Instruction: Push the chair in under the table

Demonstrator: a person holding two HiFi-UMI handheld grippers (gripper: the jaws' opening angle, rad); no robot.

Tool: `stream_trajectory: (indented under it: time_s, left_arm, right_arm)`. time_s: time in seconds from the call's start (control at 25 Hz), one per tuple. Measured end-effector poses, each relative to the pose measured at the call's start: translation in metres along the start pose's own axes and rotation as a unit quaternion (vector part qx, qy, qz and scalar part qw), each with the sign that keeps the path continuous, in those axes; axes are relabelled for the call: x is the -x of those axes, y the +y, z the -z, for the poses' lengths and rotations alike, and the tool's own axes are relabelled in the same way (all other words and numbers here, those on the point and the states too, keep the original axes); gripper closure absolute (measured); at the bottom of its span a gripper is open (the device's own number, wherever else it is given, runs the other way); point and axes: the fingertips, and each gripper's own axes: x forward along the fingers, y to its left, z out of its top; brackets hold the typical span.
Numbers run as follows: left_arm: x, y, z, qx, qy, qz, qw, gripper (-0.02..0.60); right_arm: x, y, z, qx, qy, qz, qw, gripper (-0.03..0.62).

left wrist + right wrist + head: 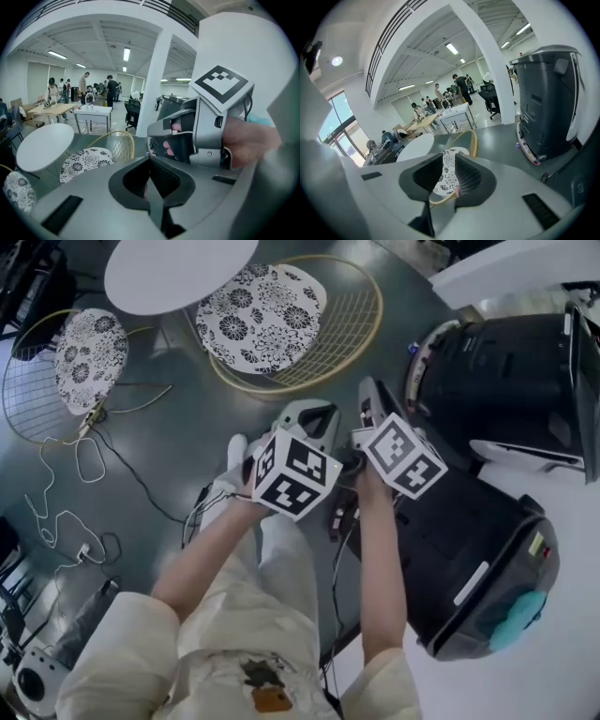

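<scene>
A gold wire chair [267, 315] with a black-and-white floral cushion stands on the dark floor, its seat partly beside the round white table [178, 273]. Both grippers are held up in front of me, well apart from the chair and touching nothing. My left gripper [309, 416] has its jaws together with nothing between them; its own view shows the chair [86, 159] and the table [44, 147] far beyond the left gripper [151, 180]. My right gripper [370, 397] is open. In the right gripper view the distant cushion [449, 164] shows through the gap of the right gripper [449, 180].
A second floral-cushioned wire chair [89, 357] stands left of the table. White cables [66, 484] trail over the floor at the left. A large black machine [497, 399] and a white counter [562, 634] close off the right. People stand at tables in the far background.
</scene>
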Motion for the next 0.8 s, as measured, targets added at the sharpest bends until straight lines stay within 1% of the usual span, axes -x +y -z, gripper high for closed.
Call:
stream_trajectory:
  time_s: [0.16, 0.28, 0.44, 0.56, 0.68, 0.8]
  left_arm:
    - [0.041, -0.029, 0.011, 0.025, 0.0, -0.009, 0.9996, 0.572]
    - [0.071, -0.048, 0.015, 0.03, 0.0, -0.018, 0.9994, 0.572]
    - [0.117, -0.071, 0.004, 0.016, -0.012, -0.035, 0.9992, 0.572]
    - [0.146, -0.091, -0.007, 0.002, -0.015, -0.038, 0.9992, 0.572]
    - [0.171, -0.11, -0.017, -0.02, -0.02, -0.043, 0.9987, 0.572]
    - [0.196, -0.129, -0.023, -0.033, -0.03, -0.046, 0.9979, 0.572]
  right_arm:
    - [0.051, 0.022, 0.005, 0.019, -0.005, -0.017, 1.0, 0.511]
    - [0.091, 0.039, 0.009, 0.025, -0.013, -0.036, 0.999, 0.514]
    - [0.143, 0.059, 0.014, 0.023, -0.031, -0.069, 0.997, 0.532]
    - [0.18, 0.07, 0.016, 0.029, -0.044, -0.092, 0.994, 0.54]
    - [0.216, 0.083, 0.017, 0.054, -0.056, -0.117, 0.99, 0.545]
    - [0.252, 0.099, 0.019, 0.094, -0.07, -0.137, 0.984, 0.549]
